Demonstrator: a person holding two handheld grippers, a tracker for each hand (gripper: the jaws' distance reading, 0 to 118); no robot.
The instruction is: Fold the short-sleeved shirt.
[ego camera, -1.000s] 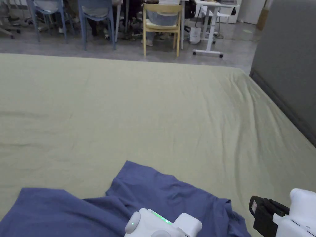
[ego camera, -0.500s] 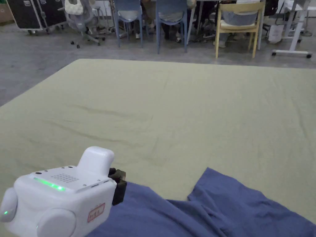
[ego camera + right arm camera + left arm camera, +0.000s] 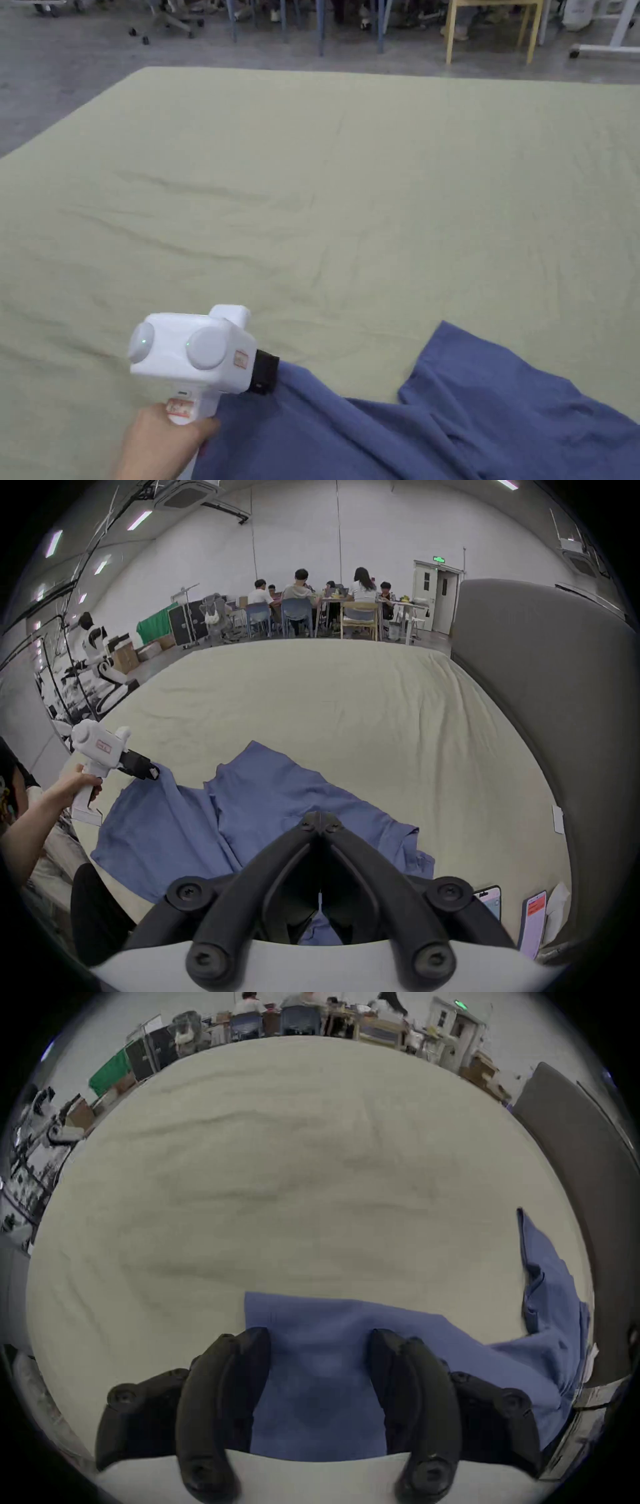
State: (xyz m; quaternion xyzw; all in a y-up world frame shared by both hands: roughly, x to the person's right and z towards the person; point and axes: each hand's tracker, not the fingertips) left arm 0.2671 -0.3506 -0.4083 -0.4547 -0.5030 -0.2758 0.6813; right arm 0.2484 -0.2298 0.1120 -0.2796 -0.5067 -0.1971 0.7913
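Note:
A blue short-sleeved shirt point(image 3: 437, 425) lies crumpled on the near side of a bed with a pale green sheet point(image 3: 350, 187). A hand holds my left gripper point(image 3: 273, 374) at the shirt's far left corner. In the left gripper view the left gripper point(image 3: 317, 1335) is open, its jaws set apart on either side of that blue corner point(image 3: 322, 1373). The right gripper point(image 3: 320, 817) is shut, tips together with nothing seen between them, raised over the shirt point(image 3: 277, 798) near its right part. From there the left gripper point(image 3: 152, 773) appears at the left.
A grey padded panel point(image 3: 554, 722) runs along the bed's right side. Two phones point(image 3: 488, 902) lie at the bed's near right corner. Beyond the bed's far edge stand chairs point(image 3: 494, 25) and a table with seated people point(image 3: 301, 591). Grey floor point(image 3: 50, 81) lies to the left.
The head camera has swung left and then down. The left gripper has come up on the left, reached forward to the shirt's left corner and rolled onto its side.

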